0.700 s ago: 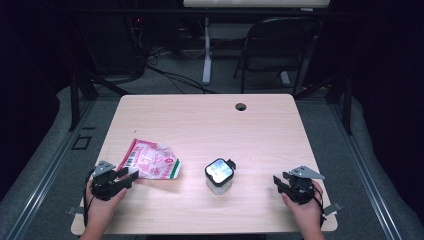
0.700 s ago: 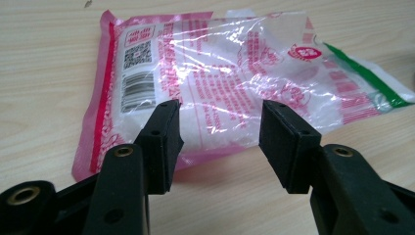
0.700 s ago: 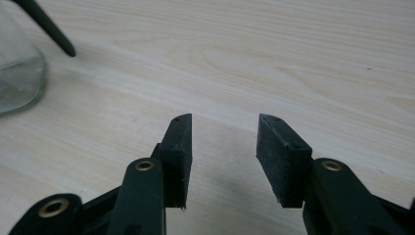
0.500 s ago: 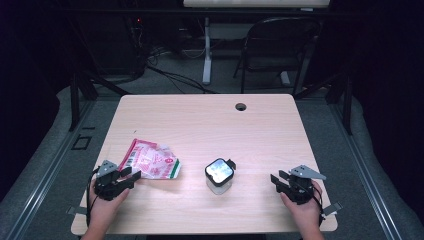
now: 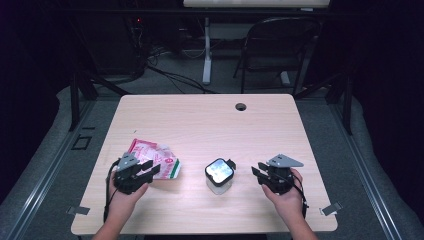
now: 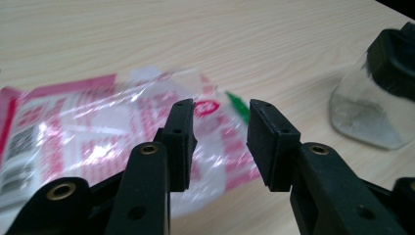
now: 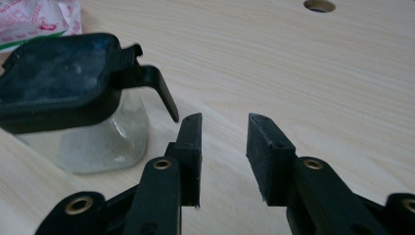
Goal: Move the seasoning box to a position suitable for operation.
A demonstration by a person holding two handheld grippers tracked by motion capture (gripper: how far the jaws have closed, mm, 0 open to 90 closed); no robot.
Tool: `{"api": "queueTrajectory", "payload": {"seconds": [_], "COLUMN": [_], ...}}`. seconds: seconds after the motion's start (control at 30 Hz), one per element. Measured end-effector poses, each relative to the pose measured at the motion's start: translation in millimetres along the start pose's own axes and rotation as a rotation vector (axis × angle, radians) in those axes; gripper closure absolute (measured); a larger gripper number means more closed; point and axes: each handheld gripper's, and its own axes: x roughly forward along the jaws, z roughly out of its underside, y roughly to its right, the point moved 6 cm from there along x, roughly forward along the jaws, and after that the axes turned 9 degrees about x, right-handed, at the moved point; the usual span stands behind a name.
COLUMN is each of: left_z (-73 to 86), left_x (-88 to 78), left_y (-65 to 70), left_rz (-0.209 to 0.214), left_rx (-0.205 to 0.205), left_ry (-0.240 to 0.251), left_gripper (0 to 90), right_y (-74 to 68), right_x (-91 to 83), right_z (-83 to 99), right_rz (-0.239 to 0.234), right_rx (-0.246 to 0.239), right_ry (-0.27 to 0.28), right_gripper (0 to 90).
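Observation:
A pink and white plastic packet (image 5: 156, 156) with a green corner lies on the left of the wooden table (image 5: 200, 125). My left gripper (image 5: 151, 170) hovers at its near edge, jaws open; in the left gripper view the left gripper (image 6: 220, 110) has the packet (image 6: 98, 132) just beyond its tips. A small glass jar (image 5: 219, 176) with a black clip lid stands in the middle, holding a white powder. My right gripper (image 5: 257, 173) is open a short way to the right of the jar (image 7: 73, 98), and the right gripper (image 7: 225, 122) has nothing between its jaws.
A round cable hole (image 5: 241, 106) sits near the table's far edge. Behind the table stand a dark folding chair (image 5: 280, 45) and a white stand with cables on the floor. The jar (image 6: 377, 98) is to the right of the left gripper.
The right gripper has slid left toward the jar. The left gripper has shifted right and slightly forward, onto the packet's near edge. Jar and packet have not moved.

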Motion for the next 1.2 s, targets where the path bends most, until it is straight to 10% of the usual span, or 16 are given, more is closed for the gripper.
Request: {"api": "queueTrajectory", "payload": {"seconds": [0.2,0.43,0.6,1.2], "left_z": [-6.8,16.2,26.0,37.8], "left_x": [13.9,16.1,10.2,-12.4], "left_y": [19.6,30.5,32.1,31.7], "left_rz": [0.066,0.089,0.074,0.034], "left_rx": [0.015,0.083,0.09,0.089], "left_ry": [0.035,-0.033,-0.047,-0.052], "left_gripper": [62.1,62.8,62.9,63.6], "right_y": [-7.2,-16.1,-22.6,-27.3], "right_x": [17.5,41.7,56.2,80.7], "right_z": [2.2,18.3,15.5,9.4], "right_rz": [-0.044,-0.077,-0.072,-0.111], "right_rx": [0.006,-0.002,-0.081,-0.058], "right_ry": [-0.014,-0.048,-0.079,-0.126], "right_gripper": [65.4,67.5,72.9,80.4]}}
